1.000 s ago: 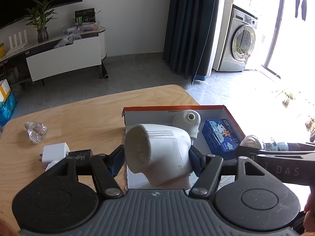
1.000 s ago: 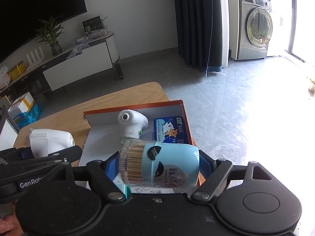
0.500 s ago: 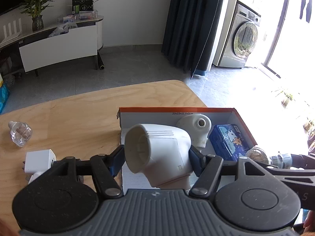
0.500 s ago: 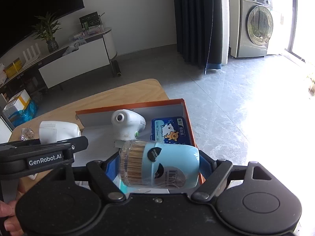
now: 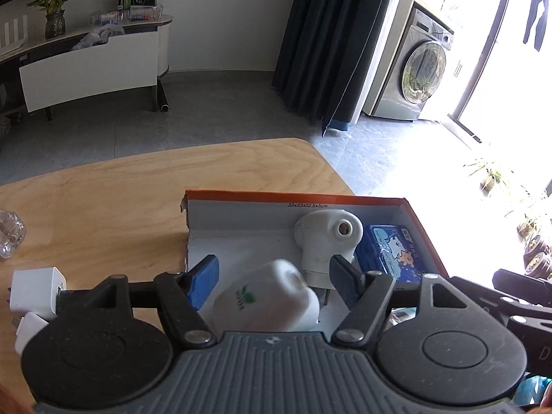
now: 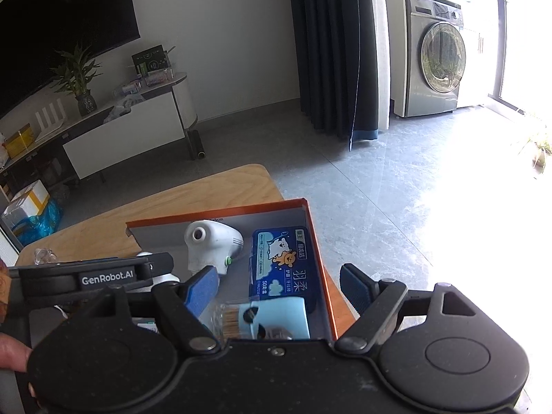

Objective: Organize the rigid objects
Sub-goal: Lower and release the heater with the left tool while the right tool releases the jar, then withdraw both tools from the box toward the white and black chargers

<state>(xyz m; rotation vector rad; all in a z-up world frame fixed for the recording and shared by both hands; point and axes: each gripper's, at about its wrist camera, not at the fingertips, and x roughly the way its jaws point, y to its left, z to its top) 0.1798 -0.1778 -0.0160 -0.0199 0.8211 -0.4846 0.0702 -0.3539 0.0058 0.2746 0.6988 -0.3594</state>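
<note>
The left gripper (image 5: 274, 272) is being held over the near part of the box (image 5: 362, 200), its jaws having just been opening; they are standing apart, and the white plug-in unit (image 5: 265, 302) is lying blurred between the blue pads (image 5: 203, 276) with a gap on each side, so it is being pressed by neither. A small green leaf mark is being shown on its side.

The right gripper (image 6: 279, 284) is being held over the box's near right corner with its jaws wide. The toothpick jar (image 6: 265, 319), clear with a pale blue cap, is lying on its side below them, inside the box and clear of both pads.

The box is being bounded by orange rims; its right wall (image 6: 319, 258) is running close to the table's (image 5: 138, 189) right edge, with floor beyond. Its white inner back wall is printed "33x23x12.5x5cm". Another white plug-in (image 5: 327, 238) is standing near the back wall, and a blue pack (image 6: 281, 262) with a cartoon animal and Chinese writing is lying beside it against the right wall. Bare box floor is being left open at the back left.

Left of the box, bare wood is being left free up to the table's far rounded edge. White chargers (image 5: 36, 291) and a clear faceted bottle (image 5: 8, 234) are lying near the left edge. "GenRobot.AI" is being read on the left gripper's side in the right wrist view.
</note>
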